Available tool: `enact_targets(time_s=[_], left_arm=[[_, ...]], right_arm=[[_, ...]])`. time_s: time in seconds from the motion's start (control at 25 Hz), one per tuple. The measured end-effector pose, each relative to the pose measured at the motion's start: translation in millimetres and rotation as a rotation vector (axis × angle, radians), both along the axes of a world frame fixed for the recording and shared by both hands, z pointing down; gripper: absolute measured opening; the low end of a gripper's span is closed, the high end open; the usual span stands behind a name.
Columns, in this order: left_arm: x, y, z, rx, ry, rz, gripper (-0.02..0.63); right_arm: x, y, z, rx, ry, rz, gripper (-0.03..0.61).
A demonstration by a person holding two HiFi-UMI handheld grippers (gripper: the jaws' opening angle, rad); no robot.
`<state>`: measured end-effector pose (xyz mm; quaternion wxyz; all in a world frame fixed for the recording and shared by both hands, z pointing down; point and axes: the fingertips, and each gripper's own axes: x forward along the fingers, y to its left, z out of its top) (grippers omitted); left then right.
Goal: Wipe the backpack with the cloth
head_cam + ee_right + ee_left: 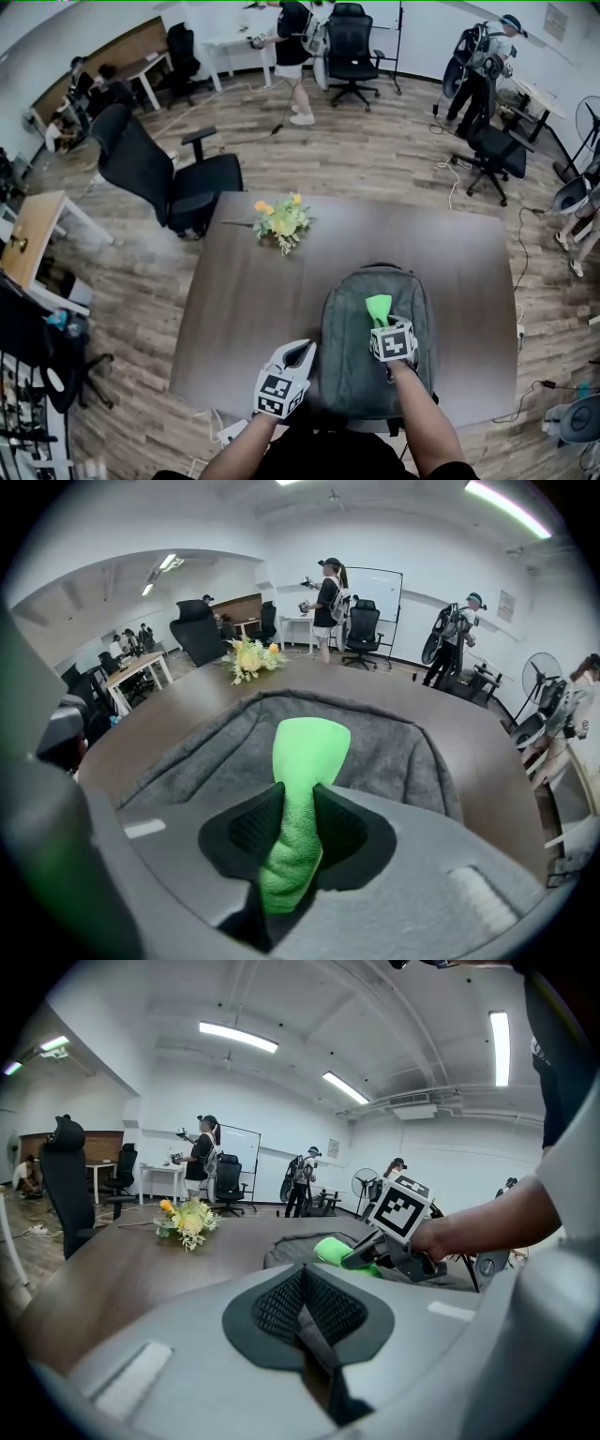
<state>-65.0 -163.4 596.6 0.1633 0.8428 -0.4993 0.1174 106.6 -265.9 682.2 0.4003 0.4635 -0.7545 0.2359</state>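
Right gripper (382,322) is pinching the cloth (309,752) on the backpack (352,375); left gripper (302,353) is idling closed, empty. Probably needing flatter, firmer strokes.

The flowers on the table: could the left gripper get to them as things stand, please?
Probably yes. The left gripper holds nothing, and only bare table lies between it and the flowers; the backpack sits off to its right. It would need a forward stretch, though.
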Motion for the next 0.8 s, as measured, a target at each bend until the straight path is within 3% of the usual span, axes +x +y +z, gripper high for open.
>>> enact_targets(time_s=[0.28,0.8], left_arm=[[13.1,-1.9,-1.3,0.006,0.003,0.055,0.02],[26.4,-2.1,-0.3,0.008,0.025,0.079,0.02]], right_arm=[[48.6,0.7,-4.8,0.02,0.052,0.067,0.094],[131.9,12.0,-9.4,0.032,0.161,0.152,0.095]])
